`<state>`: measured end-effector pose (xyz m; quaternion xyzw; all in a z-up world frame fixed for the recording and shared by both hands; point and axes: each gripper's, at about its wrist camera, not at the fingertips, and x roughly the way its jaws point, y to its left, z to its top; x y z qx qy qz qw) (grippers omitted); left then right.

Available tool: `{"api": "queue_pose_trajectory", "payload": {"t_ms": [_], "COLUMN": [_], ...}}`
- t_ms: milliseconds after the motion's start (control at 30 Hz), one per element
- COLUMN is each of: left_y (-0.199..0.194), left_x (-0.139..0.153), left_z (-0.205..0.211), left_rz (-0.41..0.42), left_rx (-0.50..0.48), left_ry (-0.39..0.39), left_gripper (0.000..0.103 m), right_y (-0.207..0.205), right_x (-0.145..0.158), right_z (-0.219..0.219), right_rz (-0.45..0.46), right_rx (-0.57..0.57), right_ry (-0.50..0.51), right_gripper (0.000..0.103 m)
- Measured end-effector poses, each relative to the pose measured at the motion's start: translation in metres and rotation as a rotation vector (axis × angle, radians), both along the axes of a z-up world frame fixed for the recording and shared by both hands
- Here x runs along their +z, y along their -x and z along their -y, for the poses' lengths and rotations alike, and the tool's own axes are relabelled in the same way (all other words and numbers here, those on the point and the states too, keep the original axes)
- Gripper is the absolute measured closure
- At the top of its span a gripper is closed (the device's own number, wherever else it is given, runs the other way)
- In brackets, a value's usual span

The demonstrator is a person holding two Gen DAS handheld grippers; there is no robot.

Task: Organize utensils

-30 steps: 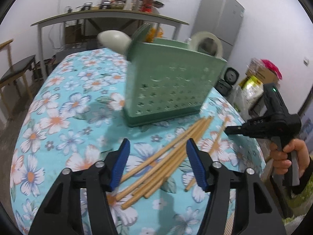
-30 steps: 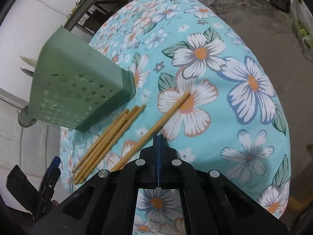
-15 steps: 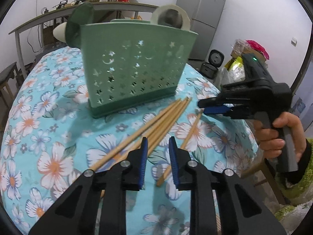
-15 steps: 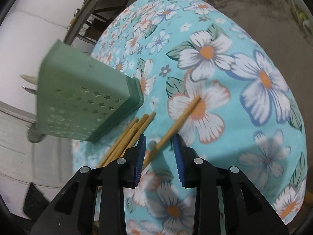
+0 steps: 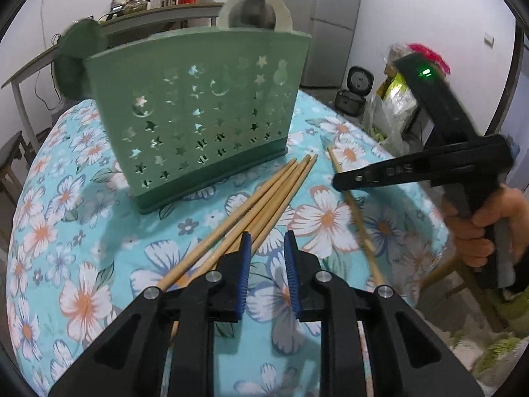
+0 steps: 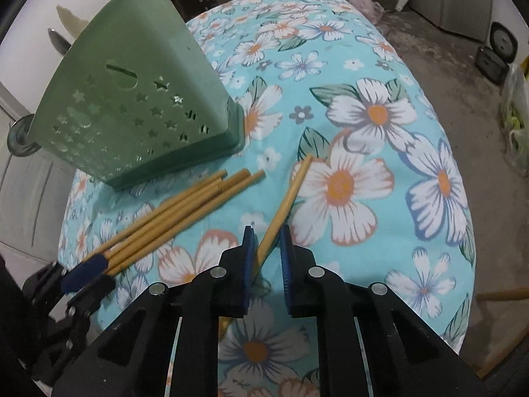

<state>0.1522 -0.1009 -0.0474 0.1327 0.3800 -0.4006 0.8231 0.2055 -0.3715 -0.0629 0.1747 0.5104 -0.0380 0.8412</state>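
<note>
A green perforated utensil holder (image 5: 198, 112) stands on the flowered tablecloth, also in the right wrist view (image 6: 139, 106). A bundle of several bamboo chopsticks (image 5: 264, 198) lies in front of it, also in the right wrist view (image 6: 172, 211). A single chopstick (image 6: 287, 198) lies apart to the right, also in the left wrist view (image 5: 353, 211). My left gripper (image 5: 266, 244) is partly open just right of the bundle's near end. My right gripper (image 6: 267, 241) is partly open around the single chopstick, which touches the left pad.
A spoon and ladle heads stick out of the holder (image 5: 254, 13). The round table (image 6: 429, 172) drops off to the right and front. A fridge (image 5: 324, 23), a side table with bottles (image 5: 175, 6) and bags (image 5: 393, 106) stand behind.
My left gripper has narrowed from wide open and moved nearer the bundle. My right gripper has opened from shut and moved so the single chopstick lies between its fingers.
</note>
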Motion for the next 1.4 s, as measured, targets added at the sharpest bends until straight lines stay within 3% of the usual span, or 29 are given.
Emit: {"api": "queue_pose_trajectory", "payload": {"t_ms": [200,467,700,800,1000,1133,1267,1400], "left_y": [-0.009,-0.003,-0.002,0.001,0.01,0.001,-0.006,-0.013], "left_x": [-0.016,-0.014,-0.023,-0.024,-0.02,-0.014,-0.008,-0.011], "left_z": [0.013,0.015,0.034,0.036,0.026,0.027,0.04,0.068], "left_rz": [-0.013,-0.07,-0.018,-0.005,-0.042,-0.106,-0.115,-0.1], "left_rx": [-0.011,-0.052,-0.06,-0.051,-0.055,-0.05,-0.071,-0.11], "left_ry": [-0.037,-0.019,-0.097,-0.118,-0.15,-0.122,-0.11,-0.155], "left_gripper": [0.084,0.083,0.084,0.089,0.091,0.091,0.09,0.09], "right_y": [0.007,0.01,0.014,0.019,0.018,0.017,0.019,0.015], "right_x": [-0.005,-0.013,-0.013,-0.012,-0.015,-0.014,-0.01,-0.01], "right_z": [0.005,0.008,0.014,0.018,0.027,0.037,0.043,0.052], "right_rz": [0.014,0.025,0.038,0.042,0.043,0.043,0.051,0.058], "right_rx": [-0.001,-0.002,-0.01,-0.011,-0.022,-0.04,-0.052,-0.068], "right_ry": [-0.013,-0.034,-0.06,-0.072,-0.121,-0.192,-0.226,-0.256], "right_gripper": [0.09,0.09,0.09,0.09,0.09,0.089,0.085,0.085]}}
